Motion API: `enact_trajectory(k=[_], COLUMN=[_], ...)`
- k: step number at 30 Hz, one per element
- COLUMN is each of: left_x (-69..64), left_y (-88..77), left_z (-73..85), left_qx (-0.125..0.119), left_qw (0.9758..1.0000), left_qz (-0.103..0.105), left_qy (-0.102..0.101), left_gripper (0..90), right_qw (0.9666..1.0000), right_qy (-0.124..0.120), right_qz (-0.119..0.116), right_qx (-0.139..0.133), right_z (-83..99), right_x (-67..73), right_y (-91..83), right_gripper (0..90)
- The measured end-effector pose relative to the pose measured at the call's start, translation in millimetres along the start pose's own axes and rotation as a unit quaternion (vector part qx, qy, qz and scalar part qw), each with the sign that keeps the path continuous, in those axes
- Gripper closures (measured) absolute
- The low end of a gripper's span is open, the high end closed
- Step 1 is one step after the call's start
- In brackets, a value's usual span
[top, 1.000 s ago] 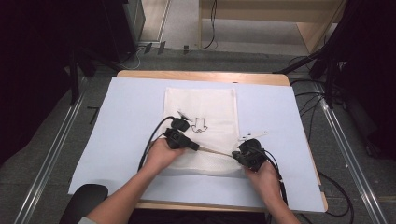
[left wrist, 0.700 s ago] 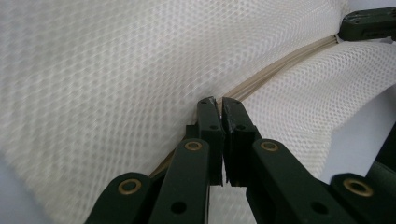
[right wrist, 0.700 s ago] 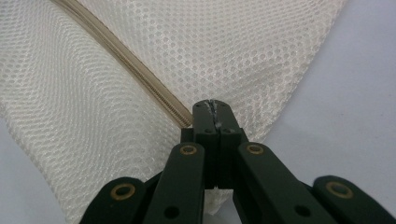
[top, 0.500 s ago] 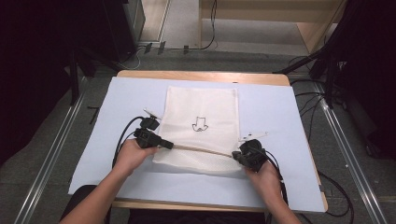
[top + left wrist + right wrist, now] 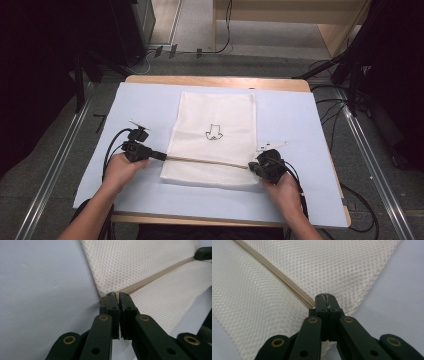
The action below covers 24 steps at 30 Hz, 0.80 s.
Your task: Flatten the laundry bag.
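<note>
left tool (image 5: 159, 156) slid out toward left of frame, clamped shut on zipper (image 5: 207, 161) pull. right tool (image 5: 251, 167) pinched shut on other end, hasn't budged. mesh bag (image 5: 215, 120) flat, mid-counter (image 5: 310, 125). zip looks run full length, so basically done imo

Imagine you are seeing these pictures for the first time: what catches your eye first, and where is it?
First comes the white mesh bag with a small black drawing, lying in the middle of the pale blue mat. Across its near part runs a tan zipper, stretched between the left gripper at the bag's left edge and the right gripper at its right edge. Both grippers are shut on the zipper's ends.
</note>
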<state>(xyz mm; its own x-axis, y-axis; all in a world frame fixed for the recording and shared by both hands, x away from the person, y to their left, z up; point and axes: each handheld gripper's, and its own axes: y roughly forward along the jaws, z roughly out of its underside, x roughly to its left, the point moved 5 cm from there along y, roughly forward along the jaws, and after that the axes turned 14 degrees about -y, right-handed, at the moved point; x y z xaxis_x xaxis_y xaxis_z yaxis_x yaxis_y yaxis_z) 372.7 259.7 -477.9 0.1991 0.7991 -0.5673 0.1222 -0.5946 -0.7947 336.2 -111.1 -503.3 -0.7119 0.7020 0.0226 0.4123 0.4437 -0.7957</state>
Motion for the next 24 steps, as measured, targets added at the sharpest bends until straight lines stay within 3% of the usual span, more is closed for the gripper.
enact_trajectory(k=[1, 3, 5, 8, 13, 15, 20, 21, 22, 24], left_x=[2.0, 4.6, 5.3, 6.0, 5.6, 6.5, 6.8, 7.2, 8.9, 11.0], left_y=[-2.4, -2.9, -3.7, -5.9, -7.1, -7.1, -8.7, -10.6, -13.0, -18.7], left_z=[0.2, 0.6, 0.6, 1.5, 1.5, 1.3, 2.8, 2.4, 2.4, 2.2], left_qx=[-0.003, -0.007, -0.007, -0.009, -0.018, -0.019, -0.027, -0.039, -0.047, -0.063], left_qw=[1.0, 0.9999, 1.0, 0.9999, 0.9997, 0.9998, 0.9996, 0.9992, 0.9988, 0.9976], left_qz=[-0.008, 0.002, 0.004, -0.009, -0.014, -0.006, 0.005, 0.003, 0.002, 0.024], left_qy=[0.003, -0.007, -0.005, 0.003, 0.006, -0.001, 0.011, 0.011, 0.015, 0.013], left_gripper=[89.3, 89.3, 89.3, 89.3, 89.2, 89.1, 88.6, 87.9, 85.5, 74.9], right_qw=[1.0, 1.0, 1.0, 1.0, 1.0, 1.0, 0.9999, 0.9999, 0.9999, 0.9999], right_qy=[0.001, 0.0, 0.001, 0.001, 0.001, 0.001, -0.001, 0.001, 0.001, 0.004], right_qz=[0.0, -0.001, -0.003, -0.004, -0.005, -0.005, -0.009, -0.011, -0.013, -0.016], right_qx=[0.0, -0.001, -0.002, -0.002, -0.003, -0.004, -0.003, -0.003, -0.002, -0.002], right_z=[0.1, 0.1, 0.1, 0.0, 0.2, 0.2, 0.0, -0.1, -0.2, -0.2], right_x=[-0.1, -0.3, -1.0, -1.0, -1.0, -1.1, -1.7, -2.0, -2.6, -3.2], right_y=[0.0, 0.0, 0.2, 0.2, 0.2, 0.2, 0.0, -0.1, -0.1, -0.6], right_gripper=[90.0, 90.0, 90.0, 90.0, 90.0, 90.0, 90.0, 90.0, 90.0, 90.0])
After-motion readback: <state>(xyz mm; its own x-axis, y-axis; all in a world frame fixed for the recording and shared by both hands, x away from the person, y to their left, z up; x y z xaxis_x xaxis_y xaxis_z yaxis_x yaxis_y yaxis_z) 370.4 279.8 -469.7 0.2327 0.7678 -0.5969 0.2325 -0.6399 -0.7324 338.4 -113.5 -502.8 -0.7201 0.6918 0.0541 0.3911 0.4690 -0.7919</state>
